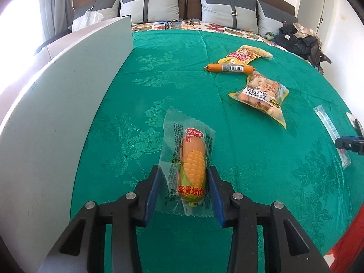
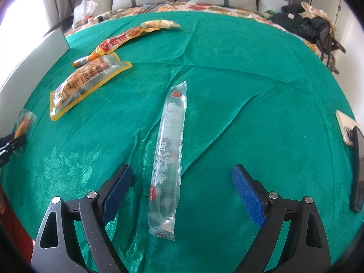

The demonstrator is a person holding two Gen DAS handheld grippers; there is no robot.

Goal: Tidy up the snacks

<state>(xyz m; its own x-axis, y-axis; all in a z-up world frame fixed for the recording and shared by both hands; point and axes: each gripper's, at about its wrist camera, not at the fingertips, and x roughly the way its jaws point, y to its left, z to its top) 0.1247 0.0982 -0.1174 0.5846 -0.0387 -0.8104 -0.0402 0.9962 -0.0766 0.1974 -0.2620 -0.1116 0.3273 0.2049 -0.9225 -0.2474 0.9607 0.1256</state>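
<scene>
My left gripper (image 1: 184,177) is shut on a corn sausage in a clear wrapper (image 1: 192,170), its blue pads pressing both sides, low over the green cloth (image 1: 159,86). My right gripper (image 2: 182,182) is open, its fingers on either side of a long clear snack stick (image 2: 169,150) that lies flat on the cloth between them. A yellow-edged peanut bag (image 1: 261,93), an orange sausage (image 1: 229,67) and a yellow snack pack (image 1: 245,54) lie further back. The corn sausage shows at the left edge of the right wrist view (image 2: 24,122).
A white box wall (image 1: 56,113) stands along the left side of the cloth. A phone (image 2: 348,129) and a dark strip (image 2: 358,170) lie at the right edge. Pillows (image 1: 150,2) and dark clothes (image 1: 300,38) sit at the back.
</scene>
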